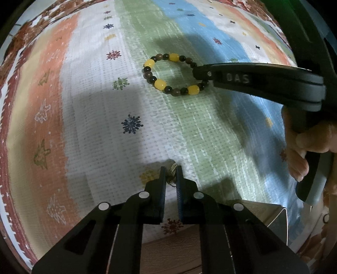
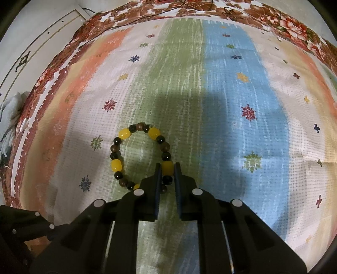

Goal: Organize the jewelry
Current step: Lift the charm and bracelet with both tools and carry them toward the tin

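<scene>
A bead bracelet (image 2: 118, 151) of yellow and dark brown beads lies as a ring on the striped cloth (image 2: 231, 94). My right gripper (image 2: 167, 168) is shut on its near right side, with a yellow bead and a dark one pinched between the pads. From the left wrist view the same bracelet (image 1: 160, 82) sits further off, and the right gripper (image 1: 200, 72) reaches in from the right onto its edge. My left gripper (image 1: 171, 171) is shut on a small brass-coloured metal piece (image 1: 172, 168), possibly an earring; its shape is hard to make out.
A person's hand (image 1: 305, 147) grips the right tool's handle. A box with a metallic edge (image 1: 276, 219) and a wooden-looking surface (image 1: 168, 253) lie near the left gripper's base. A floral sheet (image 2: 189, 10) borders the cloth, with a white cabinet (image 2: 31, 42) beyond.
</scene>
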Demonstrator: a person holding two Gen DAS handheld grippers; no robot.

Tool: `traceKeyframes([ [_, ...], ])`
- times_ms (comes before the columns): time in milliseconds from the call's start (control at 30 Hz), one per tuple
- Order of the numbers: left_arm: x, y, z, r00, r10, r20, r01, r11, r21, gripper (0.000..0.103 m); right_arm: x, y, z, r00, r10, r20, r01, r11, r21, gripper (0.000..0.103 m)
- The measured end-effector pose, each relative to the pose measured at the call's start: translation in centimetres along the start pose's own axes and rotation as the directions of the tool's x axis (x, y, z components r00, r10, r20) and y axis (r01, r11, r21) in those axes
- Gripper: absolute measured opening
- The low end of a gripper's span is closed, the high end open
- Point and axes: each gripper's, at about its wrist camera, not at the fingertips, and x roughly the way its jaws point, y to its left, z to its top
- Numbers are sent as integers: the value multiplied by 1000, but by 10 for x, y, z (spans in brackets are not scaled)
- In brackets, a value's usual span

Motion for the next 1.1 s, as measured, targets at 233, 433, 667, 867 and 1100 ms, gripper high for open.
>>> traceKeyframes([
  [233,-3,2,0,1000,2,8,-2,1000,1,8,-6,0,2,1000,6,10,-6,1000,6,13],
  [433,-15,1,1,999,-4,32,4,1000,-1,8,-12,2,2,1000,6,20,-6,1000,0,13],
  [667,-25,3,-4,998,-6,57,6,1000,-1,8,-20,10,1,999,-1,37,2,1000,-19,13],
  [867,-35,-2,-4,997,-5,80,4,1000,7,8,-31,16,-1,998,-4,61,7,999,-40,13],
  [1100,-49,-3,-6,994,-10,110,10,1000,-1,8,-45,23,-4,996,-15,88,20,998,-56,13],
])
